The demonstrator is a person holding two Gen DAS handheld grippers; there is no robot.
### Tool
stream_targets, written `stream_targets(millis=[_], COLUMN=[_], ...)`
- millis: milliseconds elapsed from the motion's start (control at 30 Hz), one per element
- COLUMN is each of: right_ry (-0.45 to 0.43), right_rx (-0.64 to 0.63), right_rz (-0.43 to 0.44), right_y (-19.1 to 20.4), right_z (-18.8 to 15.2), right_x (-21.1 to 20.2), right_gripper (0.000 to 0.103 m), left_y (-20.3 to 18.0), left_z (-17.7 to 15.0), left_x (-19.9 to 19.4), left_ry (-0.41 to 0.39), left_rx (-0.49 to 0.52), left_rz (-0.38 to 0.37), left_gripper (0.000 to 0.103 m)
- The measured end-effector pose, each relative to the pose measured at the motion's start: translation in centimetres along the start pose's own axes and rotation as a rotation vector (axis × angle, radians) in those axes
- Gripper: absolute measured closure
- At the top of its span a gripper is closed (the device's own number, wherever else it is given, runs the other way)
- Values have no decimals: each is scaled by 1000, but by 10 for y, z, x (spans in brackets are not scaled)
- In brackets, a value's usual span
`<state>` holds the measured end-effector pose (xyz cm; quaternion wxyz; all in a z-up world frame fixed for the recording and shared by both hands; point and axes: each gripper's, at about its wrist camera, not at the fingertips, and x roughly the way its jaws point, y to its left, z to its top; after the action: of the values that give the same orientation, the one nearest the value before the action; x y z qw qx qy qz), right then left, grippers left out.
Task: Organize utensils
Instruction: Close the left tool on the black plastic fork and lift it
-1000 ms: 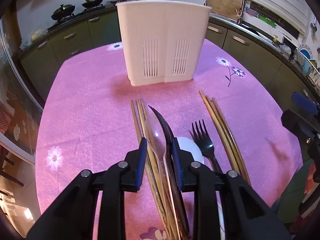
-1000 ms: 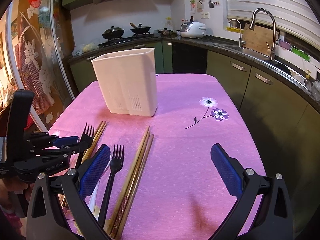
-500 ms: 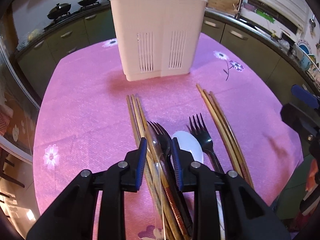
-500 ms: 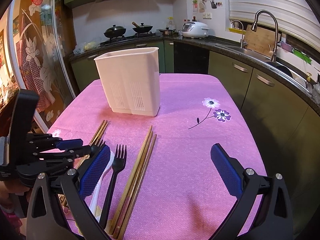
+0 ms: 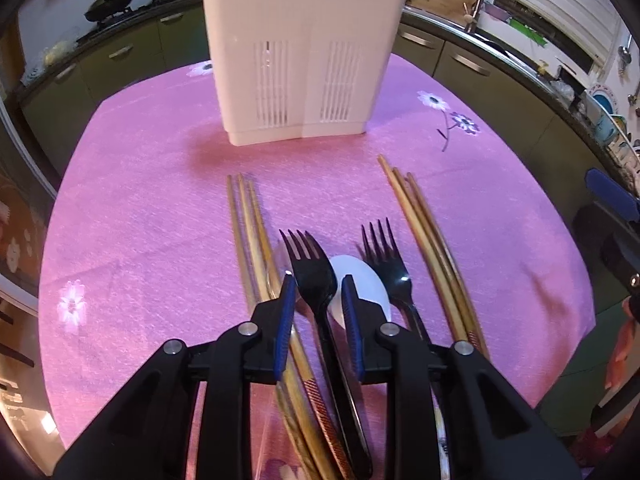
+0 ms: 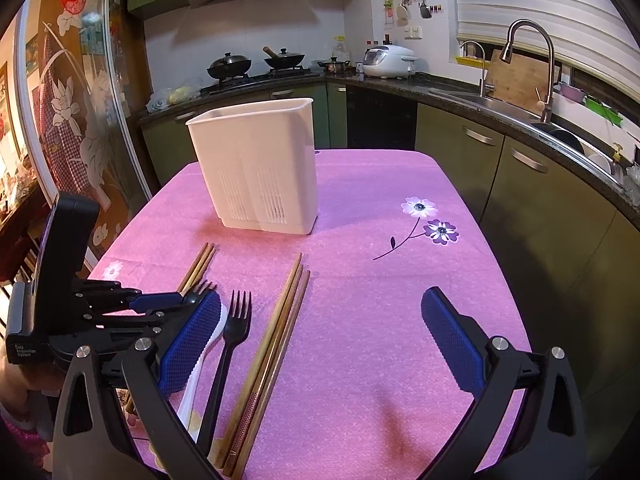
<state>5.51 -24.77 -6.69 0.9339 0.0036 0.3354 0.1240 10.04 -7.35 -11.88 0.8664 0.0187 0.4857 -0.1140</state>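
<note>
Left gripper (image 5: 316, 294) narrow, fingers either side of a black fork (image 5: 316, 280) lying on the pink tablecloth (image 5: 140, 216); firm grip on it can't be told. Right gripper (image 6: 320, 320) wide, holding nothing, above the cloth. White spoon (image 5: 362, 280), second fork (image 5: 390, 258) and two chopstick bundles (image 5: 424, 224) lie near the white holder (image 5: 300, 52).

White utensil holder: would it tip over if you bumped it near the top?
Probably yes. The white utensil holder stands tall on a narrow base. It looks like thin plastic, so it is likely light. On the pink tablecloth it may tip rather than slide.
</note>
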Motion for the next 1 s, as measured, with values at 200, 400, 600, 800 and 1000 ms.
stream_targets(millis=[200,400,600,800,1000], right_ry=[3,-2,-5,-6,-5], right_rx=[-2,0,-1,3,10], right_rz=[-1,0,0,0,1], right_y=[1,0,1,-2,-3], right_z=[0,1,1,2,2], right_x=[0,-2,-3,-3,-2], right_gripper=[4,4,4,4,4], left_y=[-10,-14,-17,-19,-17], left_z=[-2,0,4,3,-1], left_x=[4,7,13,21,19], left_ry=[22,30,28,60,48], left_rx=[20,28,24,59,74], left_rz=[-57,-50,-31,1,3], left_gripper=[80,79,52,77,78])
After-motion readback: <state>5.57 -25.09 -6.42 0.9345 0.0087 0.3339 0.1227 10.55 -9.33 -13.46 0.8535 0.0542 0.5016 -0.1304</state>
